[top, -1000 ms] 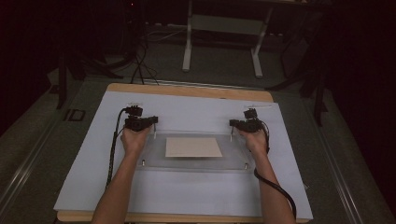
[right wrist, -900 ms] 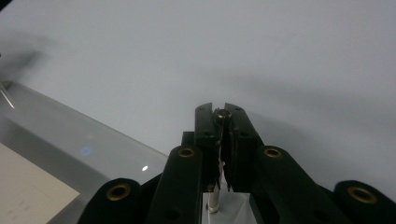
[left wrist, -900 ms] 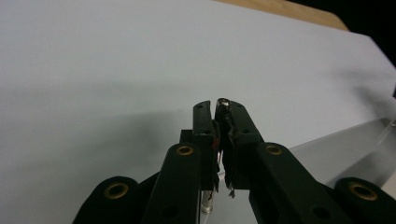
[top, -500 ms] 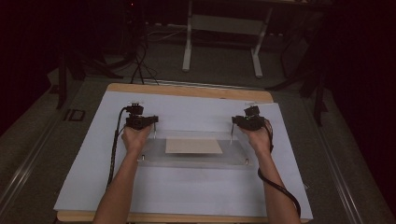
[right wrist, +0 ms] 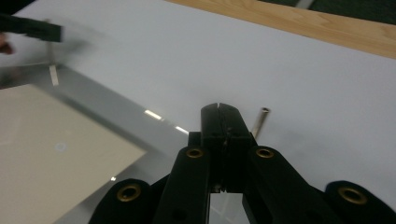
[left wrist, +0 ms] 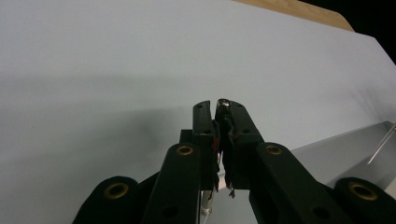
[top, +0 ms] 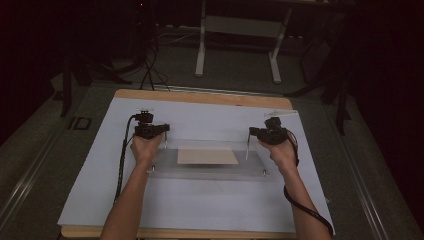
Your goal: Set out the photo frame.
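Note:
A clear plastic plate (top: 165,161) lies on the white paper, with a beige sheet (top: 207,156) at its middle. My left gripper (top: 150,131) is at the plate's far left corner. In the left gripper view, that gripper (left wrist: 219,109) is shut on a small metal post (left wrist: 223,101) whose top shows between the tips. My right gripper (top: 270,134) is at the far right corner. In the right gripper view, its jaws (right wrist: 219,109) are pressed together and a thin metal post (right wrist: 260,122) leans just beside them. The plate (right wrist: 116,105) and beige sheet (right wrist: 56,154) run to their left.
White paper (top: 210,210) covers a wooden tabletop (top: 200,96). Small metal posts stand at the plate's near corners (top: 264,172). Cables trail from both grippers along the forearms. A metal frame (top: 235,30) stands on the dark floor beyond the table.
Both hands have stayed at the plate's far corners. The right gripper has drifted slightly outward. The plate and beige sheet have barely shifted.

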Action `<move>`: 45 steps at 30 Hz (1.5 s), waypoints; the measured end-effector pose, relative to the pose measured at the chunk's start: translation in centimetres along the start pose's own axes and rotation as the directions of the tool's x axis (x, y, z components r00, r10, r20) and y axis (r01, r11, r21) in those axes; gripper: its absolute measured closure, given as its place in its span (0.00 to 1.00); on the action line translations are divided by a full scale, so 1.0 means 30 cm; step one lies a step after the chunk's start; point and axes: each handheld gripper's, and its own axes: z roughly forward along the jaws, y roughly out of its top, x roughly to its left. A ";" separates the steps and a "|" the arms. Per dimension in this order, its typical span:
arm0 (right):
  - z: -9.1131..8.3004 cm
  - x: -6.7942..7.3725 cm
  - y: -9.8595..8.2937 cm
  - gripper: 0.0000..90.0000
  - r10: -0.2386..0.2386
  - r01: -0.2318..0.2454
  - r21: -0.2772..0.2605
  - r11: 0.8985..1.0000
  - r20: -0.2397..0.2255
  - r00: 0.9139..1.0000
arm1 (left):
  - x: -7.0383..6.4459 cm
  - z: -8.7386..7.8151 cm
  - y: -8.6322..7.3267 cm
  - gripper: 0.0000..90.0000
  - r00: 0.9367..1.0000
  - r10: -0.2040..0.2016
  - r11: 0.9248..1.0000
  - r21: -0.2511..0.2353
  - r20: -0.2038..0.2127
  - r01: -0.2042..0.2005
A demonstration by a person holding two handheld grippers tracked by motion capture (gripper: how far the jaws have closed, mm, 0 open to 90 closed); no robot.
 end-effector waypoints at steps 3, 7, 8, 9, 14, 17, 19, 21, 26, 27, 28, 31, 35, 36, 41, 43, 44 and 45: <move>-0.042 0.047 0.009 1.00 -0.033 0.033 -0.002 0.999 -0.032 0.999 | 0.001 0.000 -0.001 0.94 1.000 -0.002 1.000 -0.003 0.003 0.002; -0.084 0.104 0.020 1.00 -0.086 0.087 0.010 0.996 -0.058 0.995 | 0.002 0.001 -0.001 0.94 1.000 -0.006 1.000 -0.003 0.005 0.006; -0.093 0.119 0.021 1.00 -0.095 0.096 0.012 0.995 -0.066 0.993 | 0.002 0.001 -0.001 0.94 1.000 -0.008 1.000 -0.003 0.005 0.008; -0.102 0.133 0.023 1.00 -0.105 0.107 0.016 0.994 -0.075 0.992 | 0.002 0.002 -0.001 0.94 1.000 -0.010 1.000 -0.004 0.006 0.010; -0.143 0.204 0.027 1.00 -0.166 0.169 0.024 0.985 -0.108 0.980 | 0.003 0.002 0.000 0.94 1.000 -0.013 1.000 -0.003 0.008 0.013; -0.168 0.248 0.028 1.00 -0.198 0.201 0.016 0.979 -0.120 0.973 | 0.004 0.002 0.002 0.94 1.000 -0.015 1.000 0.001 0.008 0.015; -0.176 0.261 0.029 1.00 -0.209 0.212 0.012 0.977 -0.126 0.970 | 0.004 0.003 0.002 0.94 1.000 -0.016 1.000 0.002 0.008 0.016; -0.191 0.291 0.027 1.00 -0.236 0.239 0.004 0.971 -0.139 0.962 | 0.004 0.003 0.003 0.94 1.000 -0.018 1.000 0.002 0.008 0.018; -0.204 0.337 0.006 1.00 -0.250 0.254 -0.006 0.967 -0.193 0.949 | 0.005 0.004 0.005 0.94 1.000 -0.021 1.000 0.006 0.008 0.021; -0.205 0.345 0.000 1.00 -0.252 0.256 -0.007 0.967 -0.203 0.946 | 0.005 0.004 0.006 0.94 1.000 -0.020 1.000 0.007 0.007 0.020; -0.206 0.353 -0.006 1.00 -0.253 0.257 -0.008 0.966 -0.212 0.944 | 0.005 0.004 0.006 0.94 1.000 -0.021 1.000 0.008 0.007 0.021; -0.215 0.380 -0.024 1.00 -0.261 0.265 -0.015 0.964 -0.239 0.935 | 0.005 0.005 0.007 0.94 1.000 -0.022 1.000 0.012 0.007 0.022; -0.231 0.413 -0.043 1.00 -0.282 0.284 -0.030 0.958 -0.261 0.923 | 0.005 0.005 0.009 0.94 1.000 -0.022 1.000 0.015 0.007 0.022; -0.231 0.413 -0.043 1.00 -0.282 0.284 -0.030 0.958 -0.261 0.923 | 0.005 0.005 0.009 0.94 1.000 -0.022 1.000 0.015 0.007 0.022; -0.253 0.467 -0.073 1.00 -0.310 0.311 -0.047 0.949 -0.297 0.903 | 0.005 0.006 0.010 0.94 1.000 -0.028 0.999 0.016 0.008 0.028; -0.255 0.482 -0.084 1.00 -0.318 0.319 -0.049 0.947 -0.300 0.899 | 0.006 0.006 0.010 0.94 1.000 -0.028 0.999 0.016 0.008 0.028; -0.255 0.482 -0.084 1.00 -0.318 0.319 -0.049 0.947 -0.300 0.899 | 0.005 0.006 0.010 0.94 1.000 -0.027 0.999 0.016 0.008 0.027; -0.259 0.490 -0.092 1.00 -0.318 0.318 -0.051 0.947 -0.308 0.897 | 0.005 0.006 0.010 0.94 1.000 -0.028 0.999 0.016 0.008 0.027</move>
